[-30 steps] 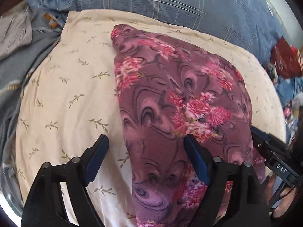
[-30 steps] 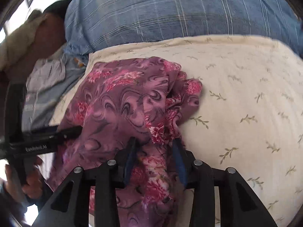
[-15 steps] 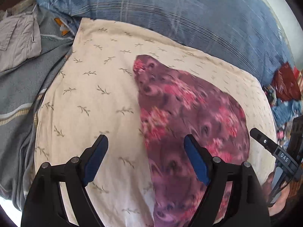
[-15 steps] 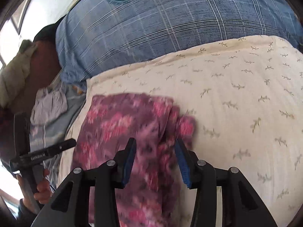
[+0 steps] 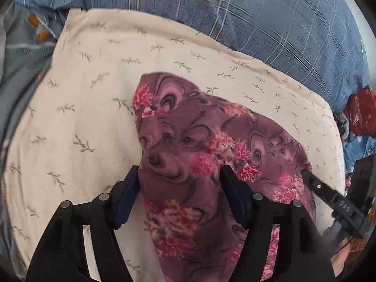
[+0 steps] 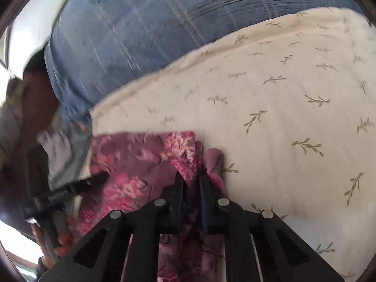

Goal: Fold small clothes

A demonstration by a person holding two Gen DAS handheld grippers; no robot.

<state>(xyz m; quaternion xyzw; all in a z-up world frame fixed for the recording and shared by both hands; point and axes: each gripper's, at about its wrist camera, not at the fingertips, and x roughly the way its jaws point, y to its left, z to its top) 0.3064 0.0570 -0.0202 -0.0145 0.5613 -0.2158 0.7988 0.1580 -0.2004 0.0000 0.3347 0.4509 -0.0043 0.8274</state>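
Note:
A purple garment with pink flowers (image 5: 199, 145) lies on a cream leaf-print pillow (image 5: 94, 94). My left gripper (image 5: 179, 188) is open over the garment's near left part, with cloth between its blue pads. My right gripper (image 6: 190, 183) is shut on a bunched fold of the same garment (image 6: 141, 164) at its right edge. The right gripper (image 5: 329, 195) shows at the right in the left wrist view. The left gripper (image 6: 70, 188) shows at the left in the right wrist view.
A blue plaid pillow (image 5: 258, 18) lies behind the cream pillow. Grey clothes (image 5: 21, 58) lie at the left. Red and blue clothes (image 5: 359, 117) are piled at the right. The cream pillow (image 6: 293, 105) stretches to the right of the garment.
The right gripper has closed from part-open onto the garment's fold. The left gripper's jaws have narrowed somewhat and now straddle the cloth. Both views shifted.

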